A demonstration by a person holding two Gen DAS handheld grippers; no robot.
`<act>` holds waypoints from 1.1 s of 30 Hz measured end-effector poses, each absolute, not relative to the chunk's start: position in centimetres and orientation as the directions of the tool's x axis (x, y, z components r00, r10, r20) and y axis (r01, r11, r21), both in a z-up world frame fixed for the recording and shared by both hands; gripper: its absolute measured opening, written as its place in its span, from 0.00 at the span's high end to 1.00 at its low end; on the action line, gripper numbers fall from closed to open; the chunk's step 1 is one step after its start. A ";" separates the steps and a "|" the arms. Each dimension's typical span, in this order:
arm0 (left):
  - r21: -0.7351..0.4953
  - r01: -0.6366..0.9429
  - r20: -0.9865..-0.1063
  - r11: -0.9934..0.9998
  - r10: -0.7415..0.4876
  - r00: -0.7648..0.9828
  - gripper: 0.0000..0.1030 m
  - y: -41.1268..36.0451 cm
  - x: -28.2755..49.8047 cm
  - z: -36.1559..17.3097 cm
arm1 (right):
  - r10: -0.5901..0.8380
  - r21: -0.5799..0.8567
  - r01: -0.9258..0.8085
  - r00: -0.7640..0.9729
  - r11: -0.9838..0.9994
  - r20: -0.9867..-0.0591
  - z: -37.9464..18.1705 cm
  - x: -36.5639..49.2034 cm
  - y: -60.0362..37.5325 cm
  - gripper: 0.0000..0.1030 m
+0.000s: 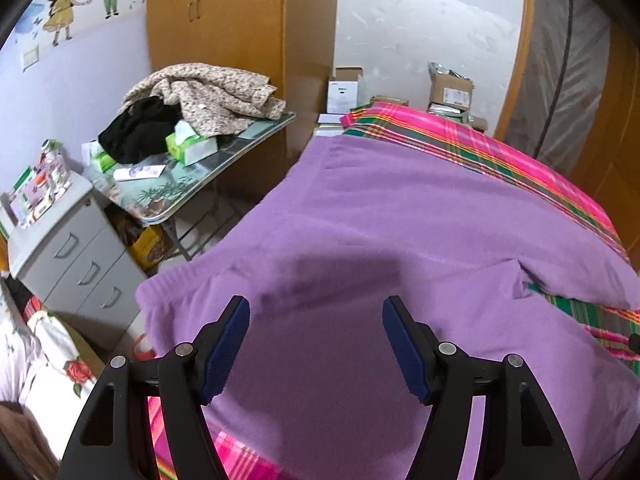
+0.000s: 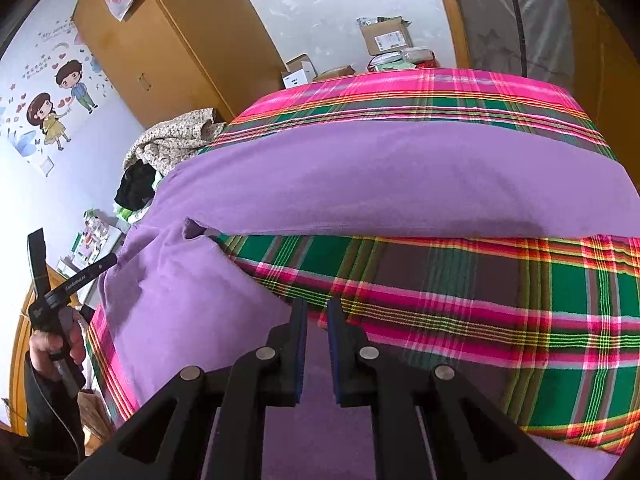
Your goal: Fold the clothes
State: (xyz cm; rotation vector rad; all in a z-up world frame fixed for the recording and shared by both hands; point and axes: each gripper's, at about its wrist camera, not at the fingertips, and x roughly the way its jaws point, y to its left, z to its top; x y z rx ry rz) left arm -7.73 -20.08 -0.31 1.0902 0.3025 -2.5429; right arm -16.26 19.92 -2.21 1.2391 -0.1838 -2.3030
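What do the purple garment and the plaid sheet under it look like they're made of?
Purple garment: probably a soft knit or fleece, matte and slightly fuzzy, with what looks like a ribbed band at one edge. Plaid sheet: seemingly a thin woven cotton-like cloth; the crisp pink, green and yellow lines appear woven in. Neither fibre is certain.

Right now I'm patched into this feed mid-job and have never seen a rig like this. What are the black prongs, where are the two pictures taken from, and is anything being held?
There is no robot here: a person holds a two-finger tool in each hand. Each picture comes from a fisheye camera on one tool, looking along its fingers. In the left wrist view, the left tool hangs open over purple trousers spread on a pink-and-green plaid bedsheet. In the right wrist view, the right tool has its fingers almost together, with a narrow gap; I cannot tell whether cloth is pinched. The person's hand shows at the left edge. Beside the bed a side table holds heaped clothes.
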 end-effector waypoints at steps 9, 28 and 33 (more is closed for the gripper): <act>-0.072 0.342 -0.759 -0.937 -0.171 -0.628 0.31 -18.3 -10.4 -1.3 | -0.504 0.347 0.391 -0.439 -0.852 -0.744 -2.5 -16.2 18.9 0.90; -0.073 0.270 -0.721 -0.960 -0.136 -0.679 0.31 -15.0 -9.9 1.1 | -0.496 0.301 0.433 -0.463 -0.850 -0.734 -2.1 -15.3 17.8 0.75; -0.023 0.233 -0.687 -0.972 -0.154 -0.710 0.32 -12.8 -9.7 0.5 | -0.487 0.270 0.448 -0.488 -0.852 -0.725 -2.0 -14.8 17.4 0.73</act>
